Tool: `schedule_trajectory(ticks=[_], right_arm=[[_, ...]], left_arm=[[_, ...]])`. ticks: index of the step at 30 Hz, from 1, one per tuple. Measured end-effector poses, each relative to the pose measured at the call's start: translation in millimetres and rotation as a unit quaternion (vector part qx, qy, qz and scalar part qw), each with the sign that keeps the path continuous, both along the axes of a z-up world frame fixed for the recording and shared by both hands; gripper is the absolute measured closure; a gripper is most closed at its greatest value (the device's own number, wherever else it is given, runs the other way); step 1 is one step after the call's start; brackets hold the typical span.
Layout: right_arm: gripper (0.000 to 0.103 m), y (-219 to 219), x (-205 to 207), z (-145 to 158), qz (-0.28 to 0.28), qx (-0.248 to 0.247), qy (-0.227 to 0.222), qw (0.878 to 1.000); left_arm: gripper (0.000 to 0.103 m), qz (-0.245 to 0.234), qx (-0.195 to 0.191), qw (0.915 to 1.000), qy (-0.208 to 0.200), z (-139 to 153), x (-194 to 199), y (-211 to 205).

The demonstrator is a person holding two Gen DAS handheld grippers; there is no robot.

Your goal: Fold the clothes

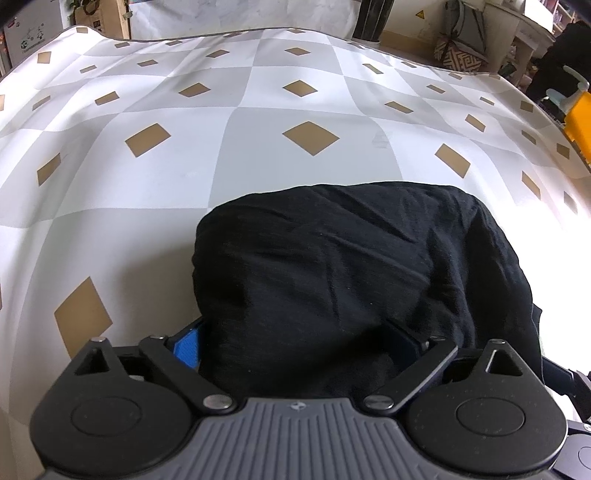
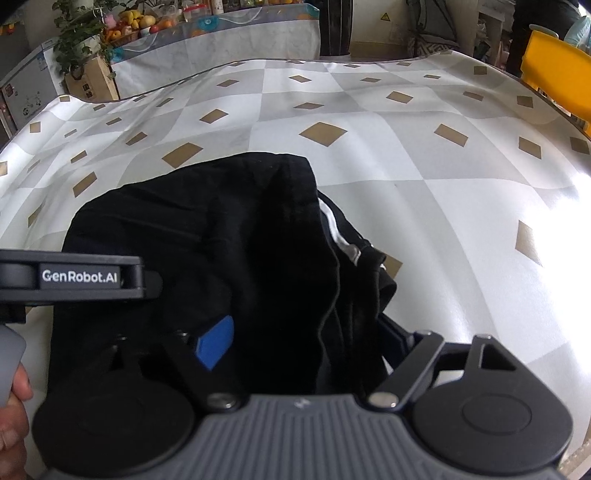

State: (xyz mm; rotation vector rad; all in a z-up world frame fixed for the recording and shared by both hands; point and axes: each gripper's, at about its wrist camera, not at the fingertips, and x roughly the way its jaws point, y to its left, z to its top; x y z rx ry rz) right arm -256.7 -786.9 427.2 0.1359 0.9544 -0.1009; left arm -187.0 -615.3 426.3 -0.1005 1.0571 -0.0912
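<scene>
A black garment (image 1: 351, 258) lies bunched in a thick fold on the checked tablecloth (image 1: 184, 110), near the front edge. My left gripper (image 1: 295, 343) stands wide, with the fold's near end lying between its fingers and covering the fingertips. One blue pad (image 1: 188, 349) shows beside the cloth. In the right wrist view the same garment (image 2: 184, 240) shows a white stripe (image 2: 340, 236) on its right side. My right gripper (image 2: 303, 343) also stands wide around cloth, its blue pad (image 2: 216, 343) showing bare. The left gripper's body (image 2: 74, 277) is at the left, held by a hand (image 2: 14, 387).
The tablecloth (image 2: 443, 166) stretches far beyond and to both sides of the garment. A yellow chair (image 2: 554, 85) stands at the table's right edge. Behind the table are a cardboard box with a plant (image 2: 92, 81) and a counter with fruit (image 2: 129, 22).
</scene>
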Motion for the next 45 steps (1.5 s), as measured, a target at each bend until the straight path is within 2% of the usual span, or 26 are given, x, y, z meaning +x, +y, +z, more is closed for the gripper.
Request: schedule_trajectory(ticks=[3,11,16,21,32,40,44,45], right_arm=[[0.03,1,0,1,0.004,0.002,-0.002,1.0],[0.048,5,0,3,0.022,0.011,-0.004,1.0],[0.058,5,-2,5,0.027,0.017,-0.003,0.999],[0.062,7,-10,7,0.035,0.024,0.005,0.999],[0.062,21,-35,11,0.053,0.023,0.031,0.998],[0.06,27,-57,14,0.053,0.019,0.048,0.997],[0.056,27,-65,15,0.047,0.02,0.052,0.997],[0.052,26,-66,15,0.042,0.022,0.053,0.997]], left_arm=[[0.016,-0.003,-0.002,1.0,-0.003,1,0,-1],[0.042,-0.005,-0.011,0.9999,-0.009,7,-3,-3],[0.05,0.004,-0.016,0.9998,-0.01,9,-7,3],[0.05,-0.001,-0.004,0.9999,-0.013,8,-16,3],[0.045,0.003,-0.003,1.0,-0.004,8,-49,16],[0.042,-0.003,0.001,1.0,0.006,9,-72,21],[0.037,-0.005,0.001,0.9999,0.01,9,-78,23],[0.036,-0.006,0.001,0.9999,0.01,8,-79,23]])
